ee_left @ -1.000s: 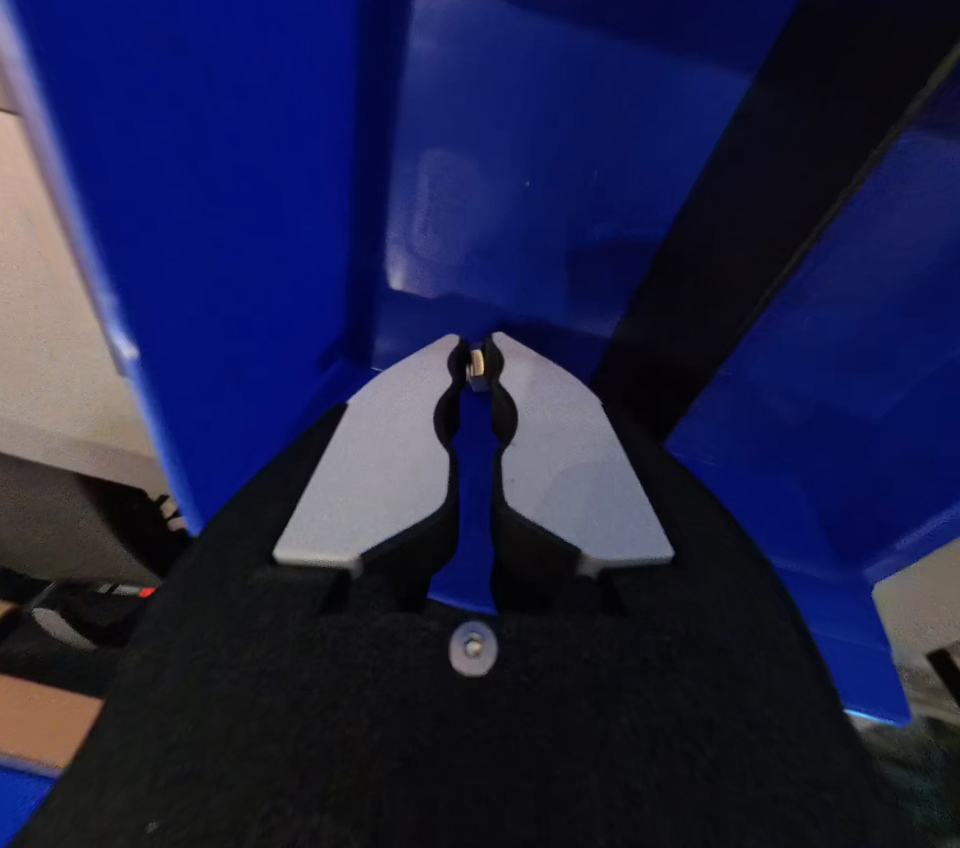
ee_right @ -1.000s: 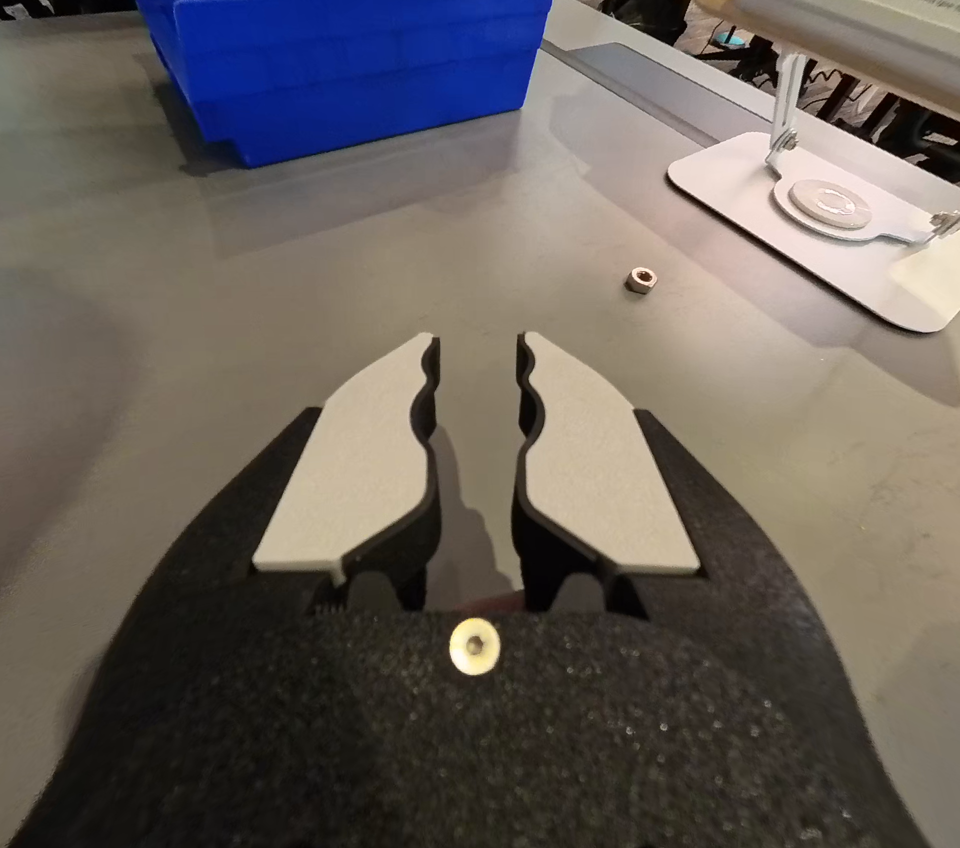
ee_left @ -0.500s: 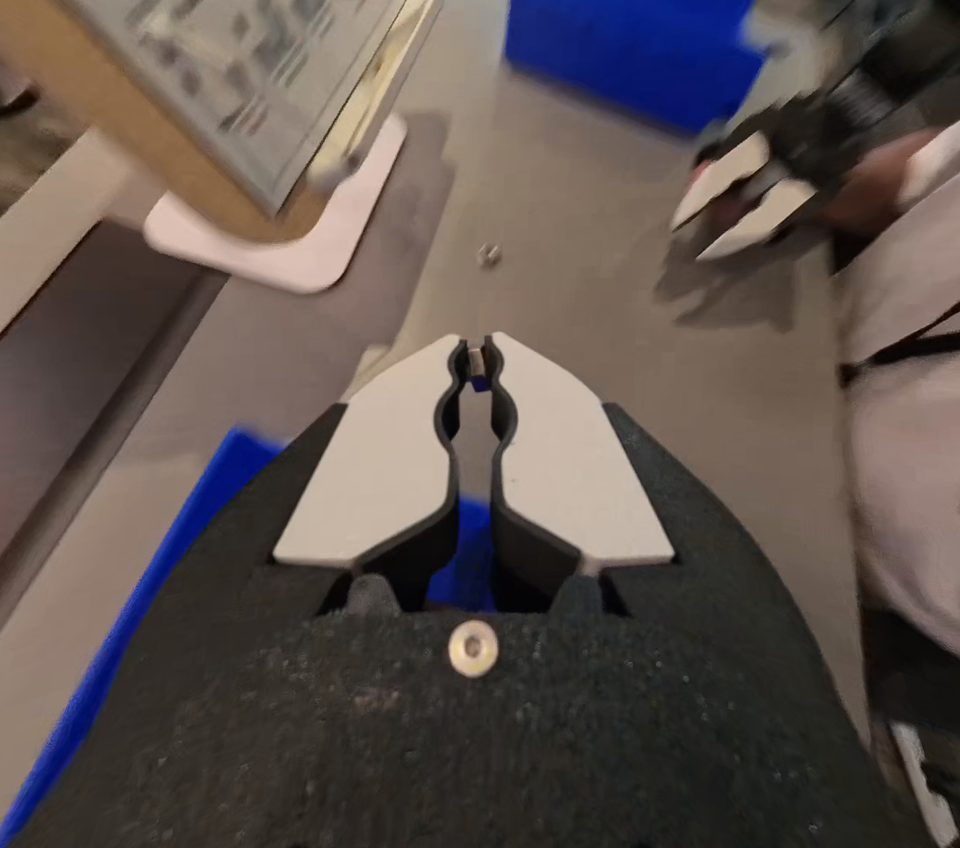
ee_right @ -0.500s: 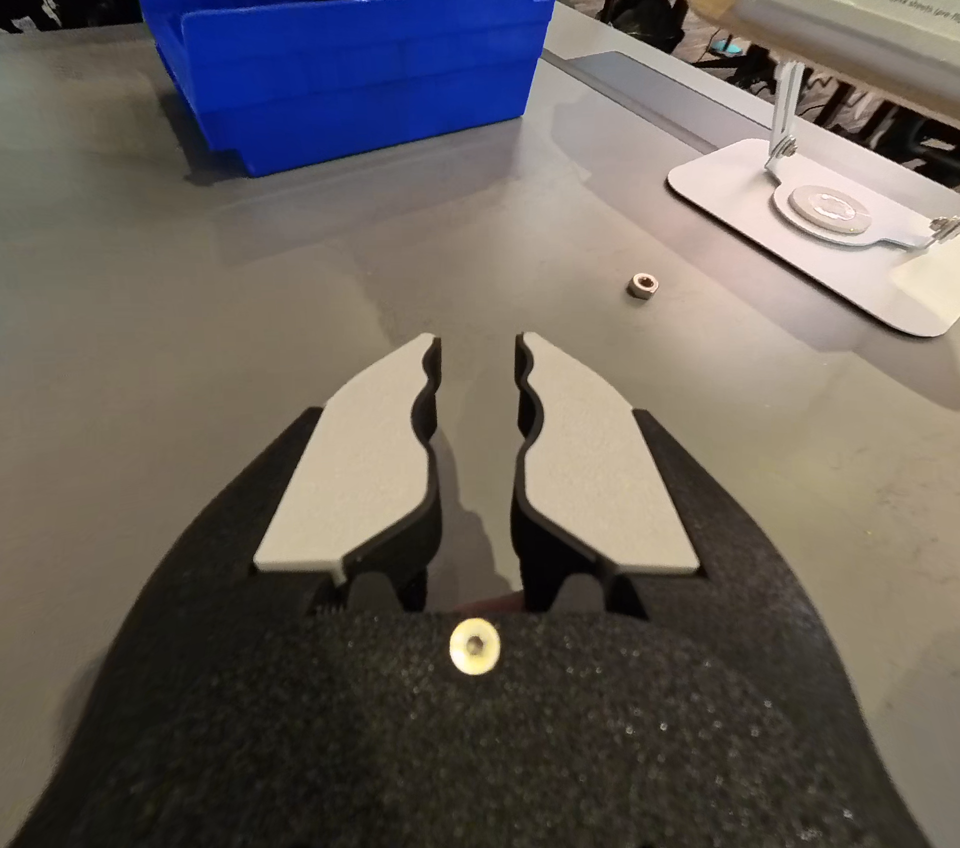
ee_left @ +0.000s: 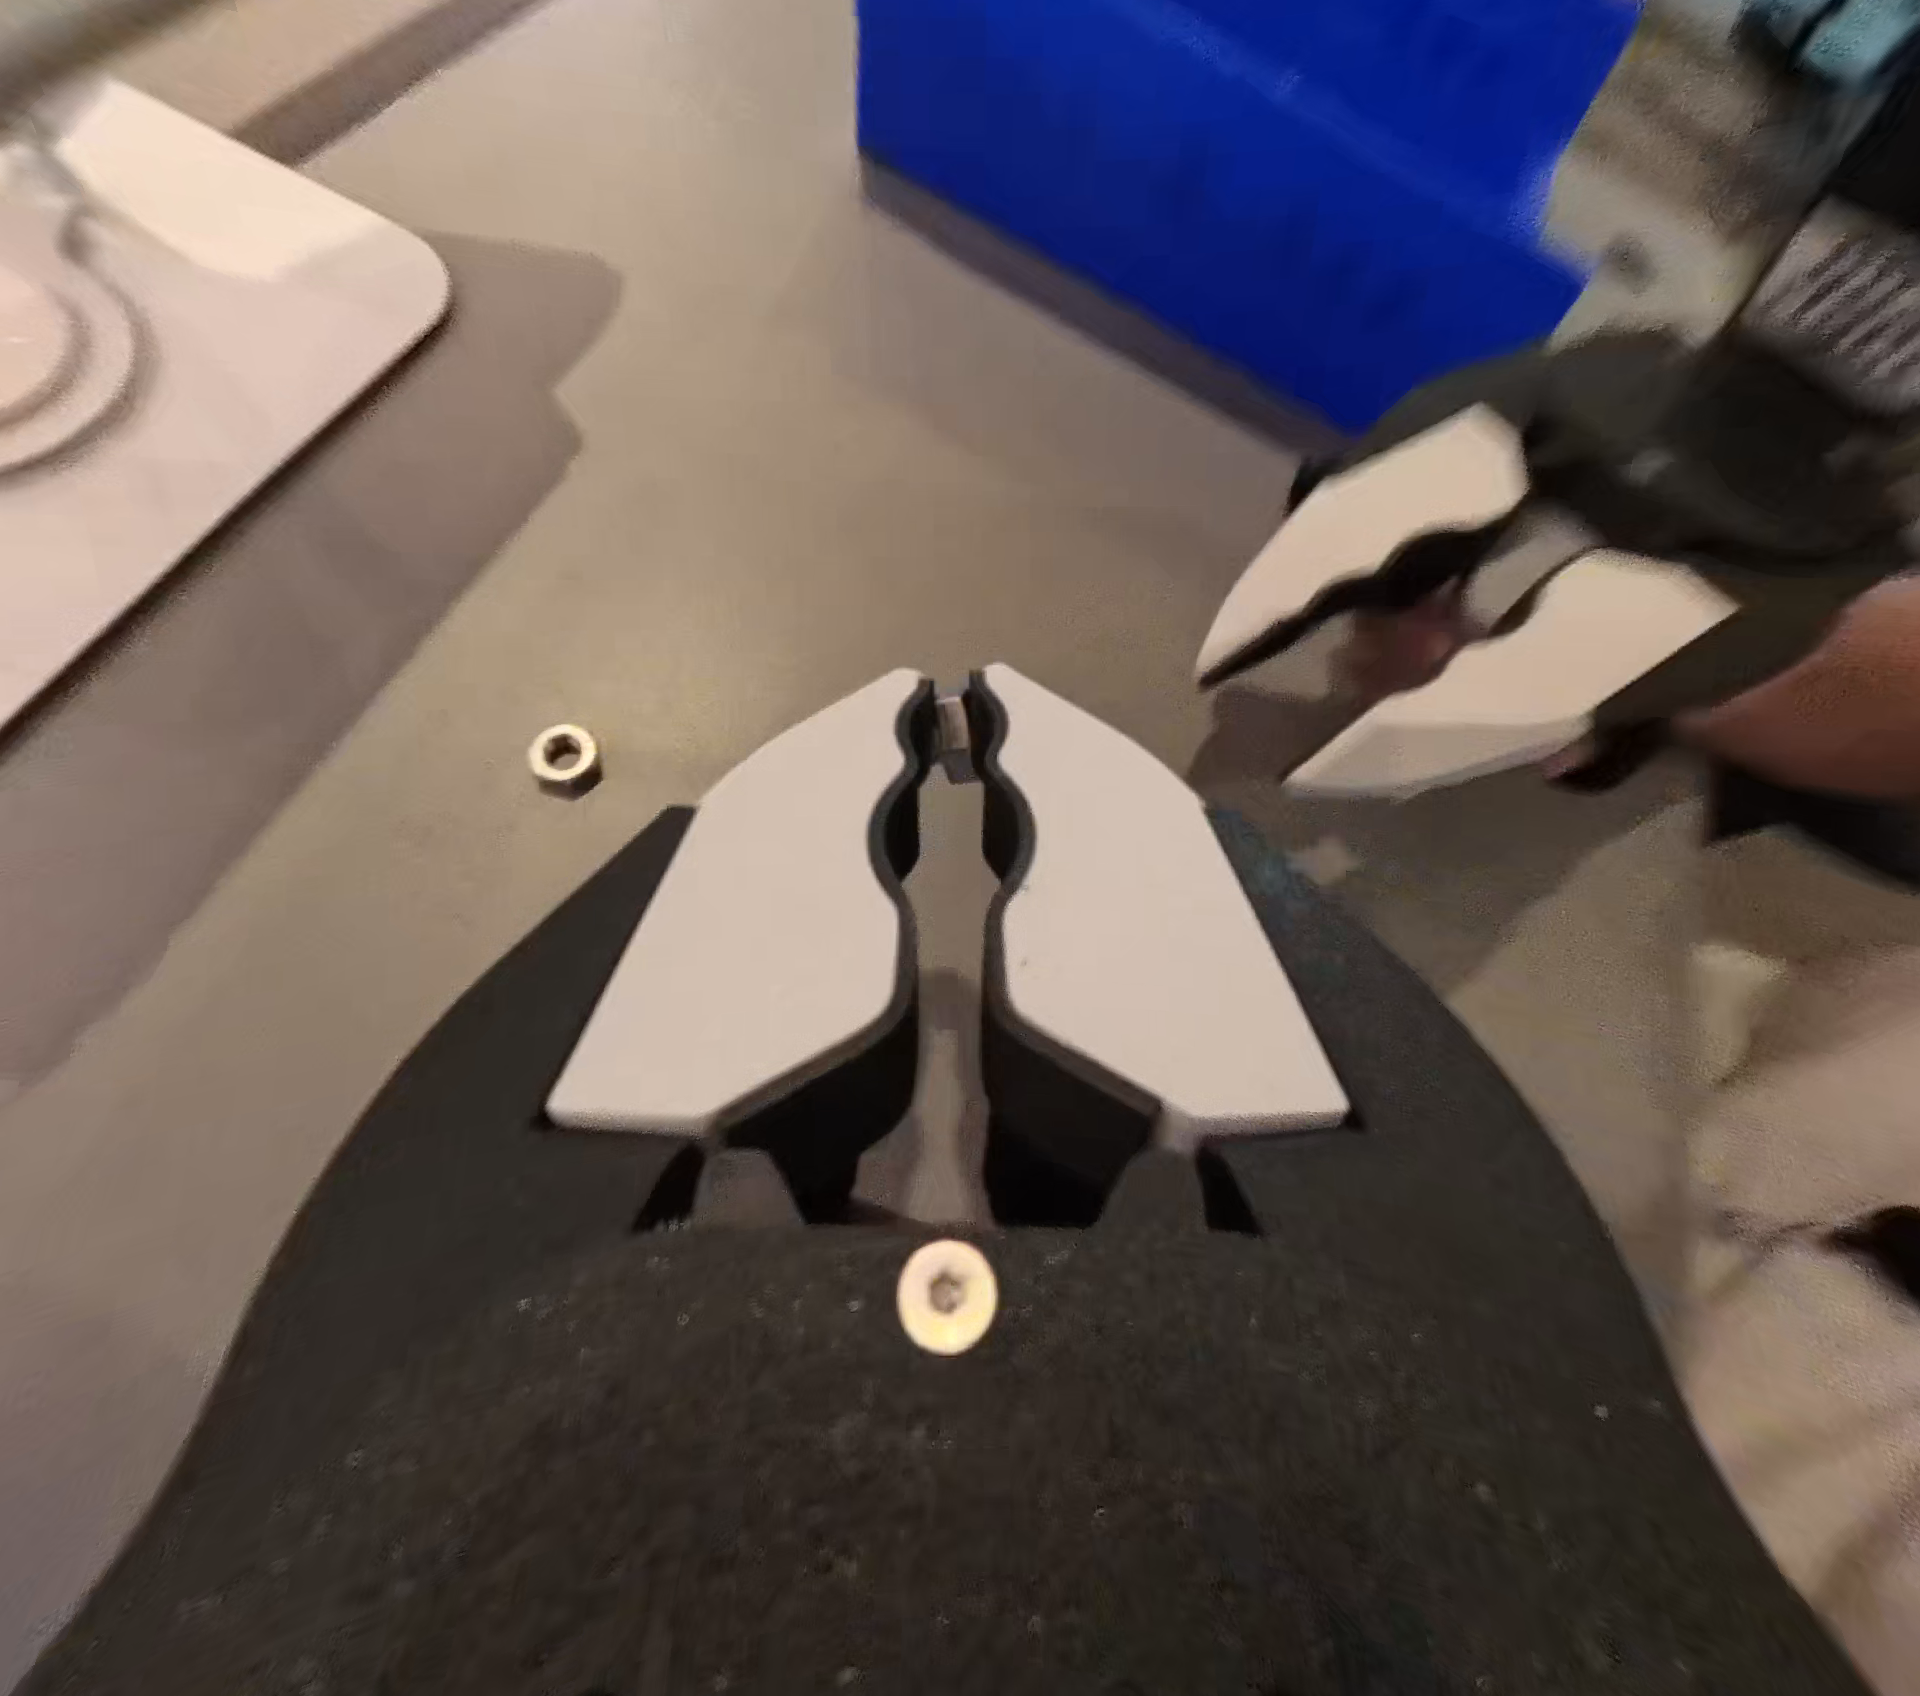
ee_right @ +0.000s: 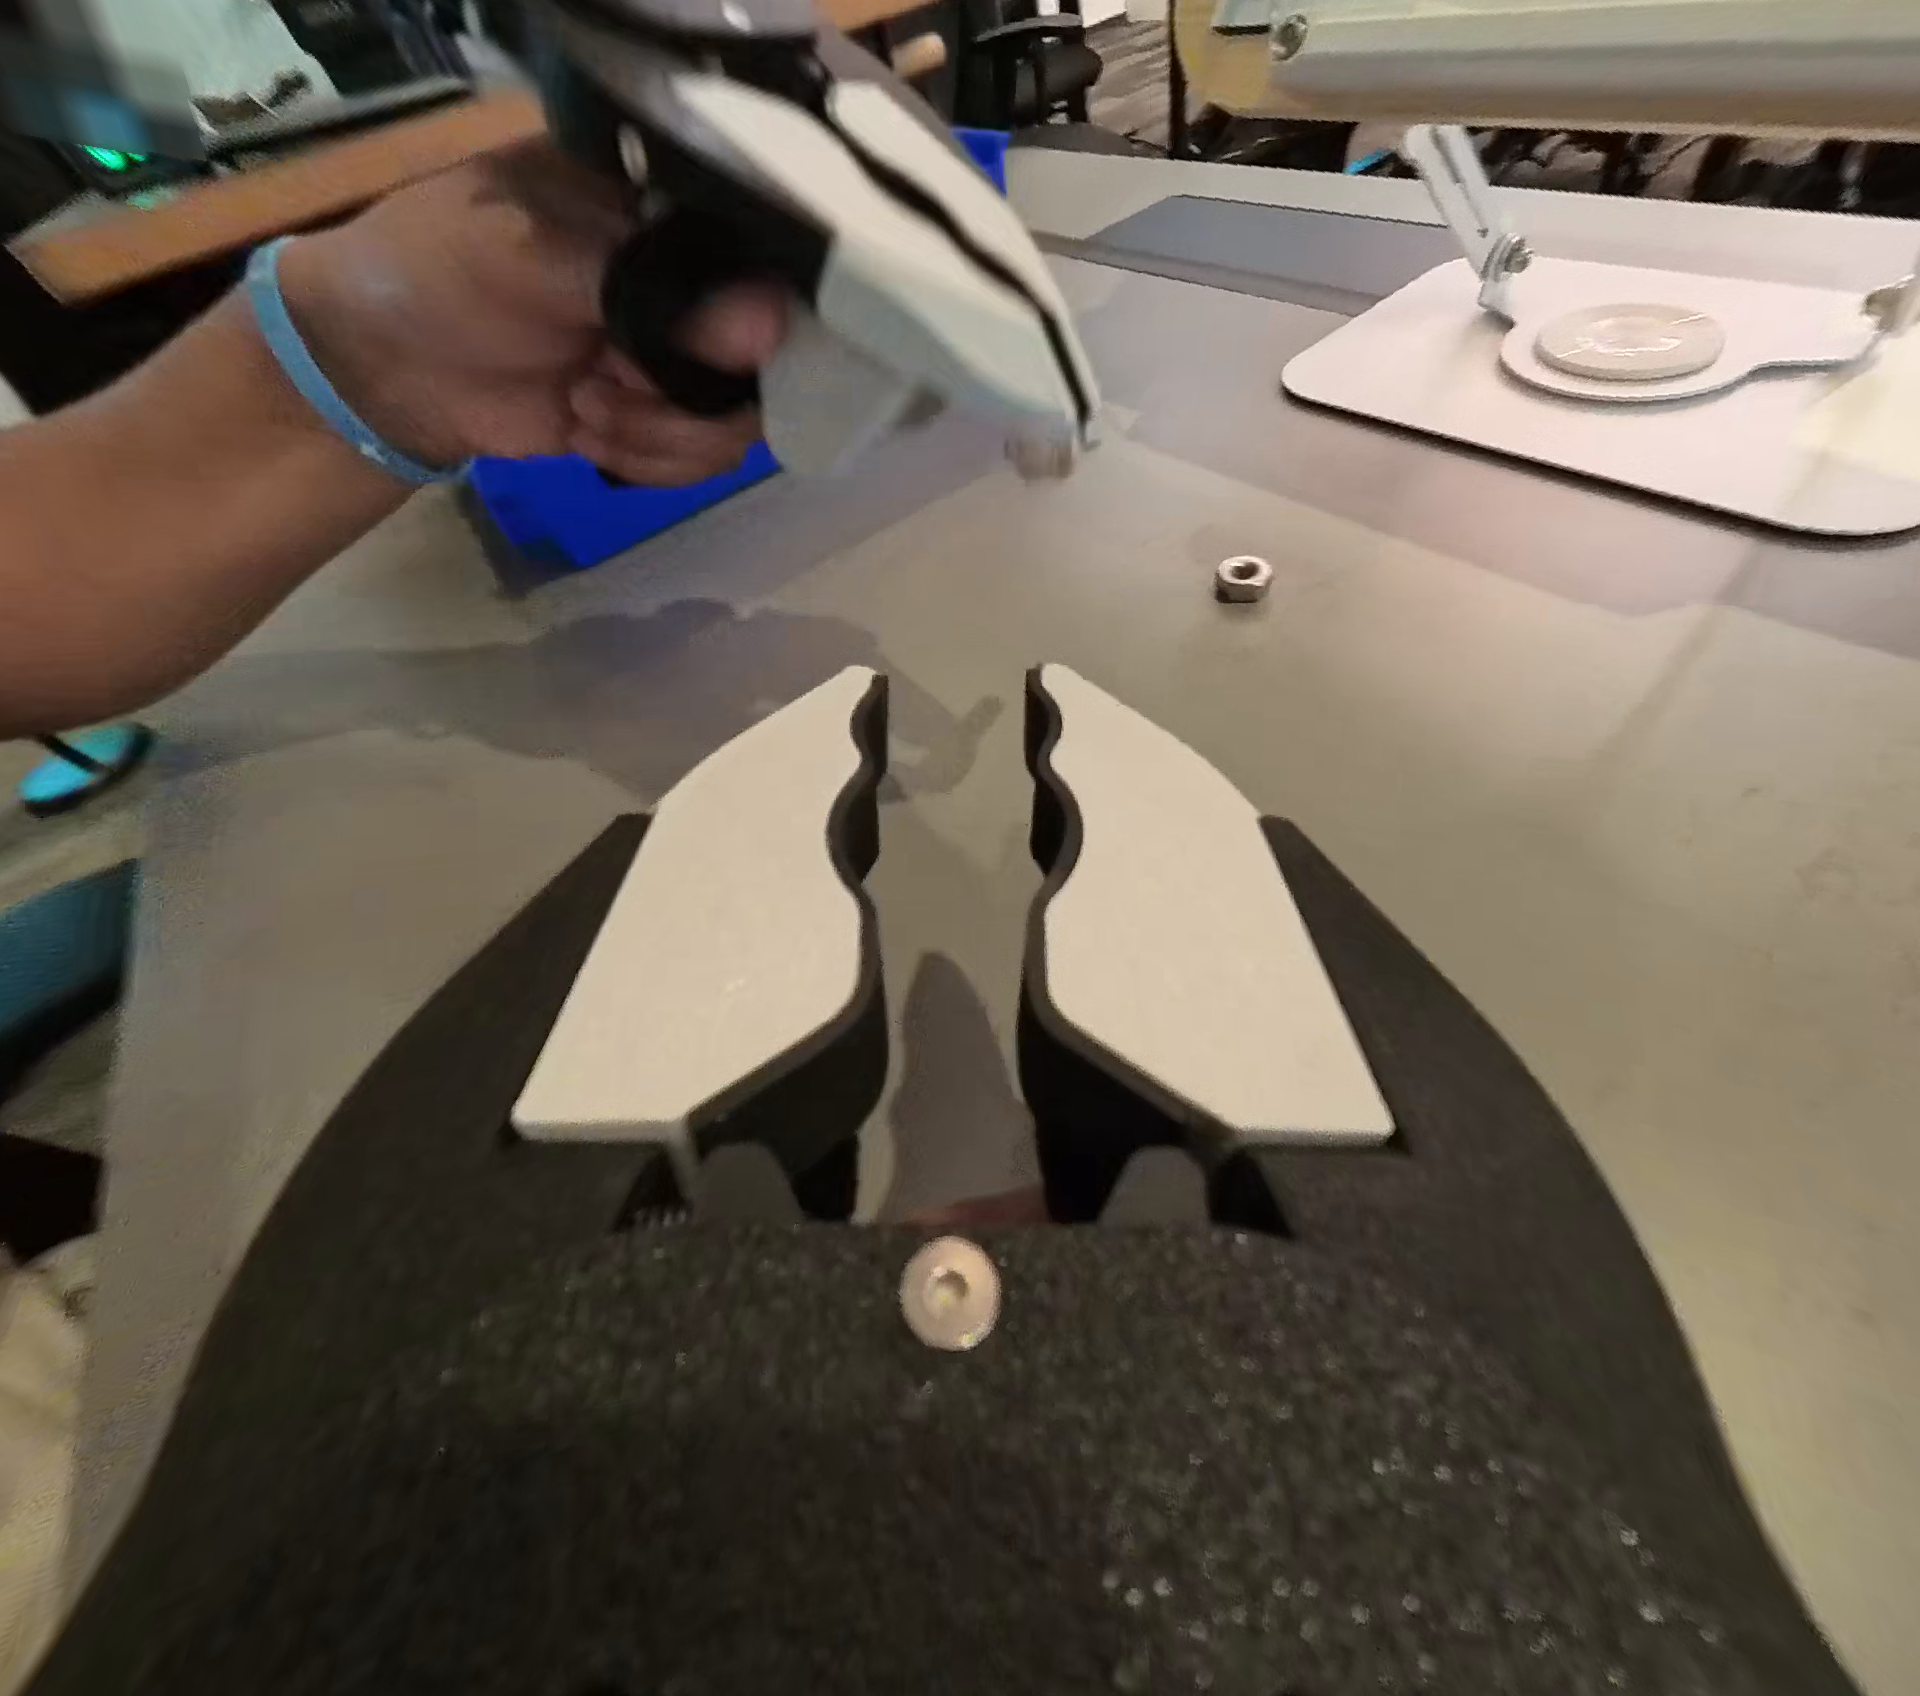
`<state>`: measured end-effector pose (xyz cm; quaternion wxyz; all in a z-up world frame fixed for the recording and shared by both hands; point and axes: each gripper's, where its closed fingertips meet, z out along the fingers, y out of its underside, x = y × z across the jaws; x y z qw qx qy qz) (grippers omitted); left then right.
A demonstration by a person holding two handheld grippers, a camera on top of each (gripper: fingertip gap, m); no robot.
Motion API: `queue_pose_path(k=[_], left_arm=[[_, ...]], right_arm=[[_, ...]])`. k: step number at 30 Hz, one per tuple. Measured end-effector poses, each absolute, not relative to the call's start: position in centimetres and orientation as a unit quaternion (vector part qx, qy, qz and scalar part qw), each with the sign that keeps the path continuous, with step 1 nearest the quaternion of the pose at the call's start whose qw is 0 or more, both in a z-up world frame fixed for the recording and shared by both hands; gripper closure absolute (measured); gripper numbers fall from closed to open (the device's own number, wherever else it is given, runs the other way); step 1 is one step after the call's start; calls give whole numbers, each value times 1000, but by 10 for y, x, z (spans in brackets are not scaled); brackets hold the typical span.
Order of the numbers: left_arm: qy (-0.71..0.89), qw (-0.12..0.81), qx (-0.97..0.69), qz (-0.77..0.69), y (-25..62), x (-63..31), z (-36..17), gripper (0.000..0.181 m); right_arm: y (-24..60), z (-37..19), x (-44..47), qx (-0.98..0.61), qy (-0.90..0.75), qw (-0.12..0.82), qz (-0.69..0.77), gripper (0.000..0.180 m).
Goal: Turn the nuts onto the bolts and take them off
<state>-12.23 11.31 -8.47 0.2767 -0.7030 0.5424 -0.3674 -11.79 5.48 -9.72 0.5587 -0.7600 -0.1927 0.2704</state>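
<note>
The left gripper (ee_left: 952,690) is clamping a small metal piece (ee_left: 952,737) at its fingertips, hovering above the grey table (ee_left: 727,441) just beside the loose nut (ee_left: 564,756). The right gripper (ee_right: 954,690) is sitting with jaws apart, empty, near that nut (ee_right: 1244,578), the blue bin (ee_left: 1195,88) lying beyond.

Worktop (ee_right: 1455,815) matte grey. Bin (ee_left: 1195,88) solid blue. Nut (ee_right: 1244,578) silver. Both grippers: pale grey fingers (ee_right: 717,940), speckled black bodies. Stand base (ee_right: 1558,420) white.

Shiny metal nut (ee_right: 1244,578), matt grey table (ee_right: 1455,815), glossy blue plastic bin (ee_left: 1195,119)
</note>
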Motion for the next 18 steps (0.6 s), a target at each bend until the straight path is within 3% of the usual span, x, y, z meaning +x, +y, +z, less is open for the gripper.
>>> queue_pose_path(k=[7,18], left_arm=[[706,235,-573,-344,57,-106,-150,174],[743,216,-560,-296,58,-131,-173,174]], right_arm=[[58,-95,-89,-762,-168,584,224,155],[57,-100,-87,-765,-166,584,214,155]])
